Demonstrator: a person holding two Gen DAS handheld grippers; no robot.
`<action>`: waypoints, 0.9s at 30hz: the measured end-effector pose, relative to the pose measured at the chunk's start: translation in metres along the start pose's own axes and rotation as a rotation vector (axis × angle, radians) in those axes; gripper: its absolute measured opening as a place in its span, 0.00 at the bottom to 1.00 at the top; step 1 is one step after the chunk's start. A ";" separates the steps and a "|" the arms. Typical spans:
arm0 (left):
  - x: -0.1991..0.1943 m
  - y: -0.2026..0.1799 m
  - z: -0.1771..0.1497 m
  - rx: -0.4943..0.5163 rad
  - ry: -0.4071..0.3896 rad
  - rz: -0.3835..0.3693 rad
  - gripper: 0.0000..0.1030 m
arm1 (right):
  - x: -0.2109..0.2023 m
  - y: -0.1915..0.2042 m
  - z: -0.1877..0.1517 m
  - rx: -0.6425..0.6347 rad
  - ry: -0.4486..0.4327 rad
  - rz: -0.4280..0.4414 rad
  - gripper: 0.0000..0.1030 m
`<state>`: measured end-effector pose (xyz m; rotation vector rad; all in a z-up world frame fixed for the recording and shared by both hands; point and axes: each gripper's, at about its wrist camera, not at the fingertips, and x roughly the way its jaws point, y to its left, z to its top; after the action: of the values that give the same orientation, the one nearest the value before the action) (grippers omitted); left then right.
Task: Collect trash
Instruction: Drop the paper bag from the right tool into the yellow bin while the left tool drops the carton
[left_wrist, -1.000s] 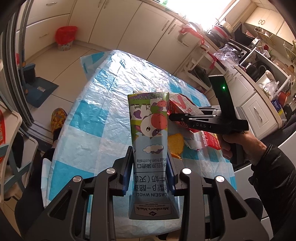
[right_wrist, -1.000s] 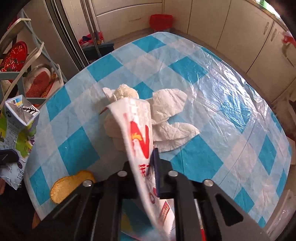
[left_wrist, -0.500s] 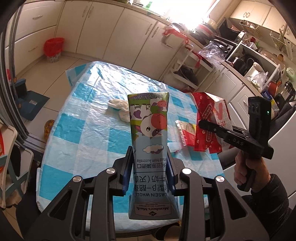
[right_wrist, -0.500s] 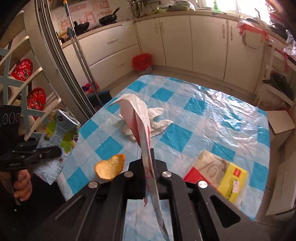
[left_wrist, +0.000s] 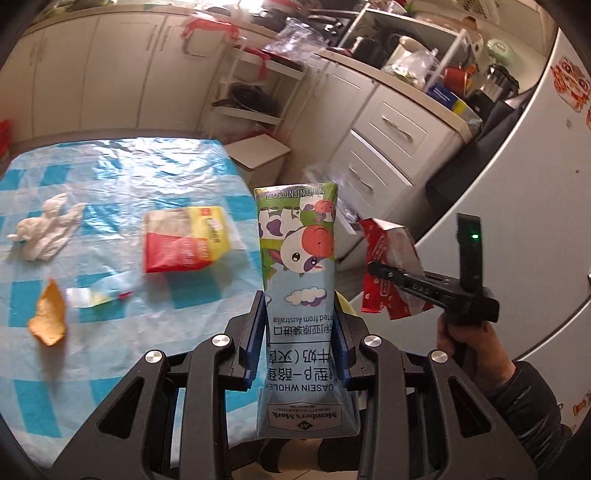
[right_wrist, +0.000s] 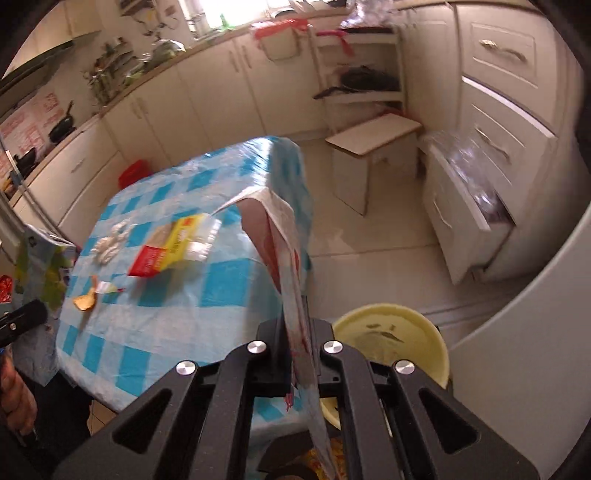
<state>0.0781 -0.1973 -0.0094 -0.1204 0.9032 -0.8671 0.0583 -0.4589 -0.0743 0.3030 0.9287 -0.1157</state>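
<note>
1. Black and blue-padded, our left gripper (left_wrist: 299, 350) has its jaws clamped on the flanks of a milk carton (left_wrist: 300, 273), which stands upright between them with its print upside down and a cartoon cow above the jaws.
2. Our right gripper (right_wrist: 297, 354) has its jaws pinched together on a thin red-and-white wrapper (right_wrist: 284, 251); the sheet rises from between the jaws and droops over at its top. From the left wrist view the same wrapper (left_wrist: 391, 273) hangs to the right of the left jaws, held off the table.
3. Just right of the right jaws and below them we see a pale yellow bin (right_wrist: 391, 339) on the floor, open at the top.
4. Ahead and left of both pairs of jaws lies the table (left_wrist: 122, 177) under a blue-and-white checked plastic cover.
5. On it, nearest the left jaws, lie an orange peel (left_wrist: 48, 314) and a small clear scrap (left_wrist: 92, 295) beside it.
6. Farther ahead rests a red-and-yellow packet (left_wrist: 184, 240).
7. Farthest out to the left sits crumpled white tissue (left_wrist: 46, 229).
</note>
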 end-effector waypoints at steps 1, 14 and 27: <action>0.012 -0.012 0.001 0.012 0.012 -0.011 0.30 | 0.010 -0.013 -0.003 0.024 0.037 -0.021 0.03; 0.141 -0.079 0.002 0.040 0.155 -0.028 0.30 | 0.101 -0.096 -0.023 0.306 0.391 -0.062 0.43; 0.240 -0.109 -0.011 0.040 0.334 0.068 0.32 | -0.016 -0.114 0.012 0.383 -0.161 -0.158 0.69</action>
<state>0.0789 -0.4355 -0.1223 0.0921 1.1934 -0.8553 0.0322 -0.5711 -0.0786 0.5658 0.7658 -0.4607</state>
